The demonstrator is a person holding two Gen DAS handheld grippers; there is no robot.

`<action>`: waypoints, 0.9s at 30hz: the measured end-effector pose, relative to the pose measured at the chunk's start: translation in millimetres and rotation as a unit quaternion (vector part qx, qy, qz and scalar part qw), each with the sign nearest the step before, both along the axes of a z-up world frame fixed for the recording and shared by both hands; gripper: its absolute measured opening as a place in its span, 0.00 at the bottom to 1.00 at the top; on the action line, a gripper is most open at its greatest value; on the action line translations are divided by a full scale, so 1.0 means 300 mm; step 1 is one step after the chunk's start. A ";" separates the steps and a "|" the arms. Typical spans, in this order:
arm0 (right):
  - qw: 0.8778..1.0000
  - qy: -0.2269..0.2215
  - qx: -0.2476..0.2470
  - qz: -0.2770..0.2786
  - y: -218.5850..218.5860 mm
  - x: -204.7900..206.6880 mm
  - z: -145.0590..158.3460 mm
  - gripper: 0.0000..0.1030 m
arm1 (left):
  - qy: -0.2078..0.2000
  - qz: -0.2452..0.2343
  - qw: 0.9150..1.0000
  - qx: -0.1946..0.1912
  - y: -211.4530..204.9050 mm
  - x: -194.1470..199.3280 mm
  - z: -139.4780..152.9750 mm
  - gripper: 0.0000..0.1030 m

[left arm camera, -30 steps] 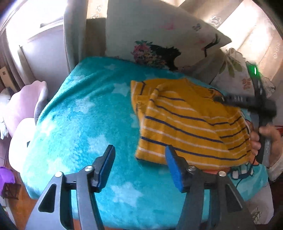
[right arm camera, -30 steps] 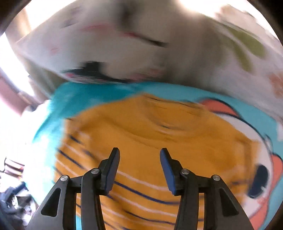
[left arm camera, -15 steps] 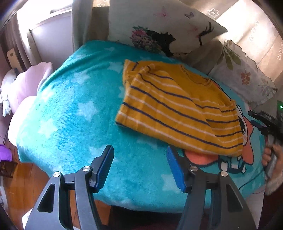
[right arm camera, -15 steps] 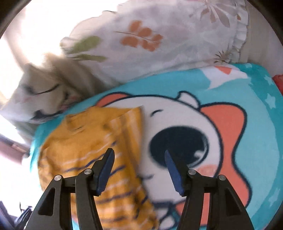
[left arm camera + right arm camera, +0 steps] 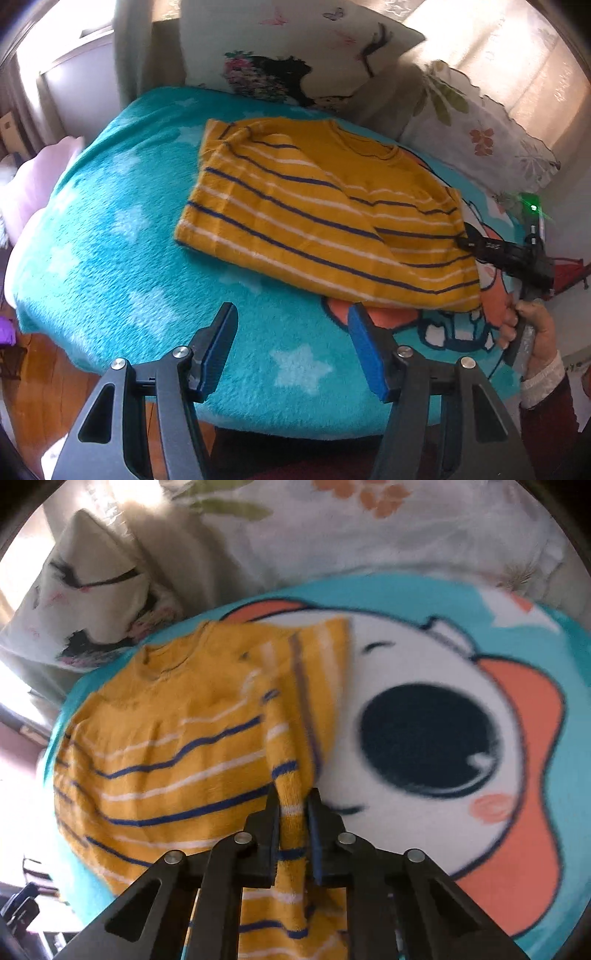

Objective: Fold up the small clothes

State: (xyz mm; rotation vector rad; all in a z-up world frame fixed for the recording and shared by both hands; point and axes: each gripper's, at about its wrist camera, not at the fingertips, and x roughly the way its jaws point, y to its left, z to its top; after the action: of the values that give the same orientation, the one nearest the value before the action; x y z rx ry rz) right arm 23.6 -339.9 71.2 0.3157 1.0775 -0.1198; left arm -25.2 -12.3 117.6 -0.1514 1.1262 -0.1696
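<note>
Spread across a bed, a turquoise fleece blanket (image 5: pixel 122 258) printed with pale stars and a large cartoon face fills most of both views. Two printed pillows are propped behind it: one with a dark figure and flowers (image 5: pixel 295 62) at the upper centre of the left wrist view, one with orange flowers and green leaves (image 5: pixel 476 122) at the upper right. A patch of wooden floor (image 5: pixel 33 373) is seen at the lower left.

A yellow sweater (image 5: pixel 317 214) with navy and white stripes is laid flat on the blanket, in the middle of the left wrist view, with its neckline toward the pillows.

The left gripper (image 5: pixel 291 347) is held over bare blanket at the lower centre, just short of the sweater's near edge; its blue-padded fingers (image 5: pixel 365 347) are parted about halfway, and nothing is caught between them.

The right gripper (image 5: pixel 293 812) has just been closing, and a bunched fold of the sweater's striped edge is pinched tightly between its jaws, at the lower centre of the right wrist view. In the left wrist view the same gripper is seen at the right edge, gripped by a hand (image 5: pixel 532 328) with a white cuff and dark red sleeve.
</note>
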 end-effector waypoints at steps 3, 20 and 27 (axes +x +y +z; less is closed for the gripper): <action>0.995 0.013 -0.089 -0.052 -0.062 0.005 0.007 0.10 | 0.010 0.026 1.000 -0.002 0.043 -0.005 -0.012 0.59; 0.992 -0.054 0.006 0.110 0.246 -0.008 0.088 0.17 | 0.031 0.027 0.999 0.007 -0.006 -0.003 -0.051 0.59; 0.995 -0.026 -0.005 0.101 0.220 0.110 -0.004 0.20 | 0.038 0.071 0.997 0.014 0.089 -0.051 -0.051 0.59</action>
State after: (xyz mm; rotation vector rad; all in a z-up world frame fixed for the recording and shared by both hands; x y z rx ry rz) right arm 56.7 -273.8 69.9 0.1974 1.0505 0.0634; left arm -40.5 14.3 102.3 -0.2133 1.1891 -0.0225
